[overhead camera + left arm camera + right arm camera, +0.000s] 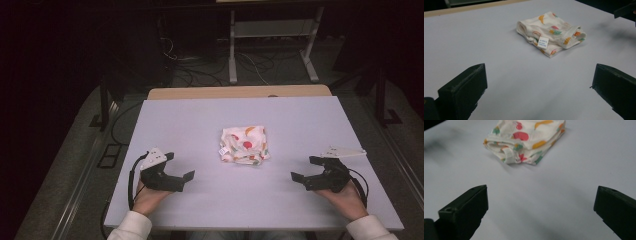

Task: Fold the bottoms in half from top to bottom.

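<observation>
We saw the folded cloth (pixel 244 145), white with coloured spots and a small label (pixel 543 42) on one edge, lying near the middle of the pale surface (pixel 200 120). Our left tongs (pixel 181 173) rested low on the surface to its left, jaws wide apart and holding nothing; our right tongs (pixel 305 169) sat likewise to its right, well clear of the cloth
</observation>
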A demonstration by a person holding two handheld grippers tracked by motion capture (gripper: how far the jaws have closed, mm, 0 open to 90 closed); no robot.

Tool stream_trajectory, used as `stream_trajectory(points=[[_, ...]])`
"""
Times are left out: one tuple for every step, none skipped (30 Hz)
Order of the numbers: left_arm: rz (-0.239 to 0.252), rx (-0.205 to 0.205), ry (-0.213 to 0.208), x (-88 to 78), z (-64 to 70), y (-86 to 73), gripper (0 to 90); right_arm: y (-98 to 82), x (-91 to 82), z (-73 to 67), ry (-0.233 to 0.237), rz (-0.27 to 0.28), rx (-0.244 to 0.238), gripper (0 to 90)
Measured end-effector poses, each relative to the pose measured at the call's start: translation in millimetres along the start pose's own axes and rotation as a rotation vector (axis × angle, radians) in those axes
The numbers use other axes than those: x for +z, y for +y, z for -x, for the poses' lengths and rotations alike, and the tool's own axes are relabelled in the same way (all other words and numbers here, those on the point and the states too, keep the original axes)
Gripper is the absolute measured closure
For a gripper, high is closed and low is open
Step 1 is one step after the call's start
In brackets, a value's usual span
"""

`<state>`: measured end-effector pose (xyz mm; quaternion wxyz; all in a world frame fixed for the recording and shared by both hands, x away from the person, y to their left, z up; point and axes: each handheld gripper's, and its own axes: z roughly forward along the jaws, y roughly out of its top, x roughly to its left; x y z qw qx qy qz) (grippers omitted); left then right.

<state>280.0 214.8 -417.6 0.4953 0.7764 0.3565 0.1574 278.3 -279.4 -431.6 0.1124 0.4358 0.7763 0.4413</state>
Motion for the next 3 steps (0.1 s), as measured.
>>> stream_trajectory(points=[[0.000, 0.000, 0.000, 0.0, 0.0, 0.0, 0.0, 0.0, 0.0, 0.0, 0.000, 0.000, 0.000, 0.0], [-0.001, -0.003, 0.004, -1.0, -0.8, -1.2, 0.0, -0.2, -0.4, 1.2, -0.011, -0.010, -0.011, 0.0], [0.002, -0.008, 0.004, -1.3, -1.2, -2.1, 0.0, -0.4, -0.9, 1.4, -0.012, -0.005, -0.007, 0.0]])
